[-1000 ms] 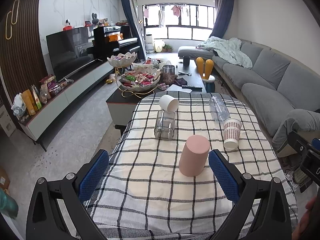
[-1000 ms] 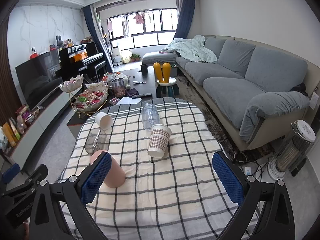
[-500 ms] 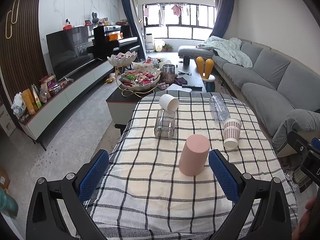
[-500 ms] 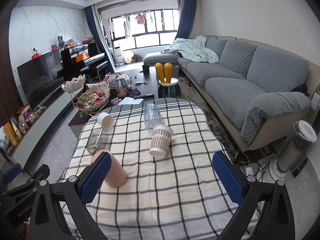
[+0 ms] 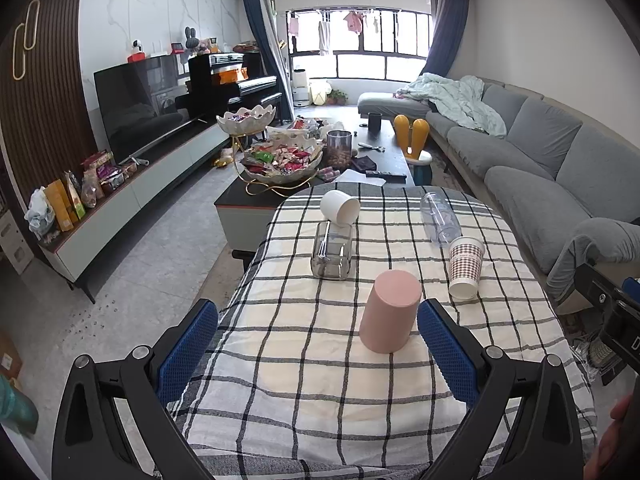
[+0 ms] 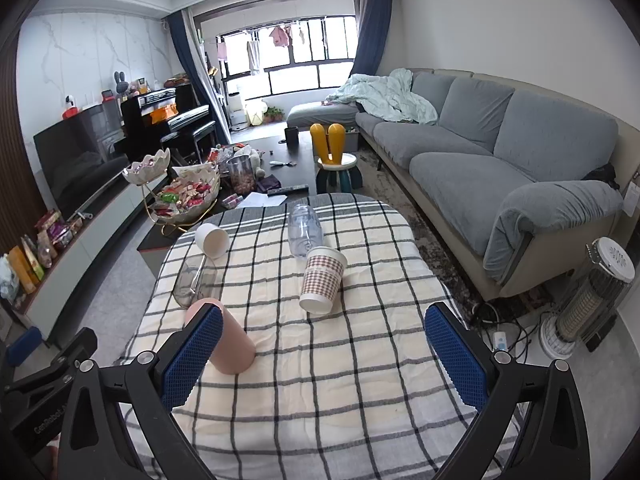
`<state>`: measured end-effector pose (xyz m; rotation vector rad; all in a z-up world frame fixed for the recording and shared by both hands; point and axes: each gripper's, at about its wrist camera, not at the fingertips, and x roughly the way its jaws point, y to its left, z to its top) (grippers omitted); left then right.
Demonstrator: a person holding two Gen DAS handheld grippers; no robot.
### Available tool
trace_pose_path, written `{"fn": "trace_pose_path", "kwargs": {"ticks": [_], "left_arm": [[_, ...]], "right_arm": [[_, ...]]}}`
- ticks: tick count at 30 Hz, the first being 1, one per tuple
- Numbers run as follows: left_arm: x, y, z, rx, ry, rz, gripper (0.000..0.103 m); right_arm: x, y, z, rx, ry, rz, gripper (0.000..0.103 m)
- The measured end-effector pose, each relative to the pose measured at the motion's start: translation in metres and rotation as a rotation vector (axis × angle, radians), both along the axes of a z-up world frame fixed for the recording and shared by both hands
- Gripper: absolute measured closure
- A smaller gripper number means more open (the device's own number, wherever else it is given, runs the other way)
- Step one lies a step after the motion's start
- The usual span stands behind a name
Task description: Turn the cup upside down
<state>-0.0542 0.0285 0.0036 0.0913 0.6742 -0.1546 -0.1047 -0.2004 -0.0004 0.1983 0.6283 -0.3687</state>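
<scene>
A pink cup [image 5: 389,310] stands upside down on the checked tablecloth [image 5: 304,360]; it also shows in the right wrist view [image 6: 234,342], partly behind a blue pad. A checked paper cup [image 5: 465,267] [image 6: 322,280] stands upside down. A white cup [image 5: 339,208] [image 6: 212,240], a square glass cup [image 5: 332,250] [image 6: 194,282] and a clear plastic cup [image 5: 439,218] [image 6: 305,230] lie on their sides. My left gripper [image 5: 318,346] is open and empty, just short of the pink cup. My right gripper [image 6: 324,354] is open and empty, in front of the paper cup.
A coffee table [image 5: 240,204] with a snack bowl [image 5: 282,162] stands beyond the table's far edge. A grey sofa [image 6: 500,160] runs along the right, a heater [image 6: 588,300] on the floor beside it. A TV unit [image 5: 132,184] lines the left wall.
The right wrist view has shifted slightly, so the table and cups sit a little to the right in it. The left gripper and the cups have not moved.
</scene>
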Motion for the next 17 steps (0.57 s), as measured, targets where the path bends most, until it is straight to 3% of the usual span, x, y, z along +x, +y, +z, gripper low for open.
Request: {"fn": "trace_pose_path", "kwargs": {"ticks": [17], "left_arm": [[0.0044, 0.0000, -0.0046, 0.014, 0.029, 0.006, 0.000]], "right_arm": [[0.0003, 0.0023, -0.0018, 0.004, 0.005, -0.002, 0.002]]}}
